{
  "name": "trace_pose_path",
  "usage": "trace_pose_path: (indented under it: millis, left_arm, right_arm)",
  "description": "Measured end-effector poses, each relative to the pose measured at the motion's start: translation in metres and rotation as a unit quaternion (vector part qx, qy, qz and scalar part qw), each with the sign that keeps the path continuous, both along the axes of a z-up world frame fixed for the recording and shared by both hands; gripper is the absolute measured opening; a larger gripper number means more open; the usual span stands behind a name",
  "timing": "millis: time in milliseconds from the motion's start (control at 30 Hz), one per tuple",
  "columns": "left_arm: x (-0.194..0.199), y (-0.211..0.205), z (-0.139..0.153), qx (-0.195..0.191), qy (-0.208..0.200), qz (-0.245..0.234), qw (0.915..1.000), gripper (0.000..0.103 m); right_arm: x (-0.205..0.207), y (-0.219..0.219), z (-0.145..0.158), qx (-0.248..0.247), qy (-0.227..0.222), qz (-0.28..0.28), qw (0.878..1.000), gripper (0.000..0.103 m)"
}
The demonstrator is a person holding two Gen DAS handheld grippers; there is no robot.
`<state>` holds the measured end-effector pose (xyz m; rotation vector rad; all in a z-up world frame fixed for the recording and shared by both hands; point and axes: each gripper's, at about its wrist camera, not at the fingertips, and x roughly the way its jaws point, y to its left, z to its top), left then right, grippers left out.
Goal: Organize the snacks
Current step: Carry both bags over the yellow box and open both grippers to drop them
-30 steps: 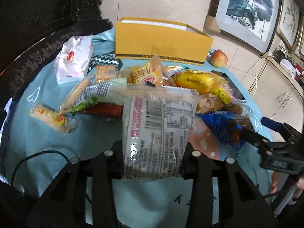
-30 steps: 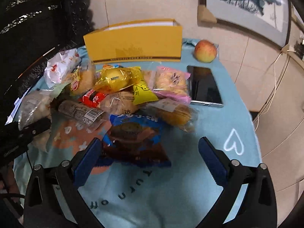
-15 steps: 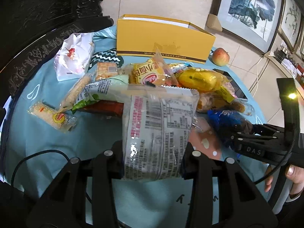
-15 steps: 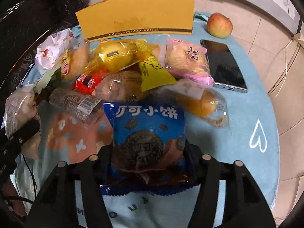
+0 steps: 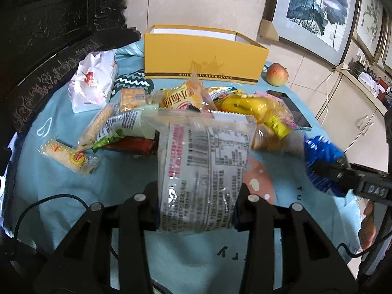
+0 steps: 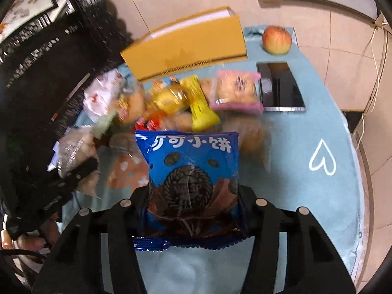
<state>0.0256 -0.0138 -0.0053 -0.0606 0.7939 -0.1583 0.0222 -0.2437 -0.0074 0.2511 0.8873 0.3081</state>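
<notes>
Surface (image 5: 127, 171), covered in a light-blue cloth: yellow box (image 5: 203, 56) at the far edge, snack pile (image 5: 220, 105) in the middle. Left tongs (image 5: 196, 196) grip a clear printed packet (image 5: 203, 161), held above the near edge. Right tongs (image 6: 193, 196), jaws just closing, clamp a blue cookie bag (image 6: 191, 171) above the near edge.

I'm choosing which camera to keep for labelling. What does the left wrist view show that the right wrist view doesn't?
Only the left wrist view: the clear packet's printed label, and the long rice-cracker bar by the table edge. Only the right wrist view: the blue cookie bag's front, and the white heart on the cloth. Both: the yellow box, apple, phone and snack pile.
</notes>
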Motion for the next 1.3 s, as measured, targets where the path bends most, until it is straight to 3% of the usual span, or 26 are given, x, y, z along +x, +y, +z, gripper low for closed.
trace_pose_path:
  millis: [267, 733, 967, 1067, 1300]
  left_arm:
    - [-0.004, -0.005, 0.031, 0.004, -0.023, -0.020, 0.9995, 0.041]
    - [0.025, -0.026, 0.137, 0.017, -0.090, -0.057, 0.9942, 0.041]
    - [0.081, -0.041, 0.168, 0.028, -0.104, -0.055, 0.9927, 0.041]
    - [0.123, -0.046, 0.161, 0.041, -0.088, -0.038, 0.9946, 0.041]
    - [0.229, -0.037, 0.132, 0.010, -0.049, -0.006, 0.9987, 0.041]
  right_arm:
    - [-0.004, -0.009, 0.036, 0.029, -0.041, 0.014, 0.999, 0.054]
    - [0.025, -0.021, 0.141, 0.010, -0.160, 0.004, 0.987, 0.054]
    - [0.075, -0.031, 0.155, -0.005, -0.172, -0.023, 0.985, 0.054]
    - [0.111, -0.027, 0.148, -0.017, -0.170, -0.033, 0.985, 0.054]
    - [0.195, -0.005, 0.114, -0.054, -0.148, -0.059, 0.986, 0.054]
